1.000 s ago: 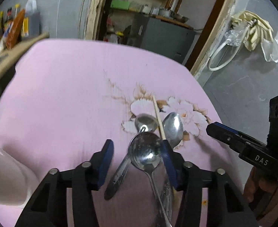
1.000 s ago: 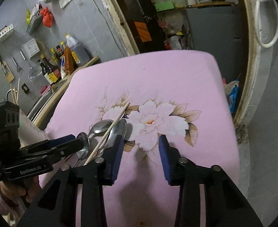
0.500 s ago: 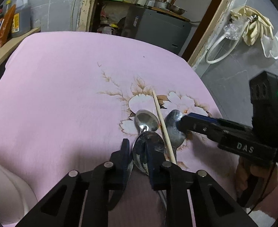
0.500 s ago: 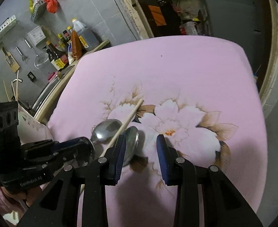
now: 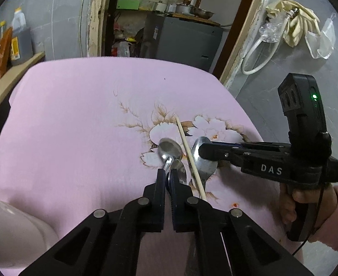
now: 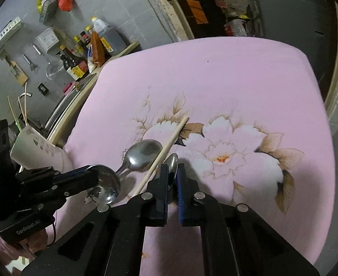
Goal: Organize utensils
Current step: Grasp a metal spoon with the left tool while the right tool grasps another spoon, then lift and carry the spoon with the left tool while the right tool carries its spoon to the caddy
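Three steel spoons and a wooden chopstick (image 5: 189, 154) lie on the pink flowered cloth (image 5: 77, 119). My left gripper (image 5: 168, 176) is shut on one spoon (image 5: 179, 171), whose bowl also shows in the right wrist view (image 6: 106, 184). A second spoon (image 5: 170, 149) lies just ahead of it, also in the right wrist view (image 6: 143, 153). My right gripper (image 6: 173, 172) is shut on the third spoon (image 6: 174, 161), right of the chopstick (image 6: 166, 151); it shows in the left wrist view (image 5: 203, 158).
A white perforated utensil holder (image 6: 38, 149) stands at the table's left edge. Bottles (image 6: 93, 46) line a wooden counter beyond it. A grey cabinet (image 5: 182, 39) stands behind the table.
Both grippers have closed from open, each onto a spoon. The right gripper moved left toward the chopstick and spoons. The left gripper advanced over the spoon handles.
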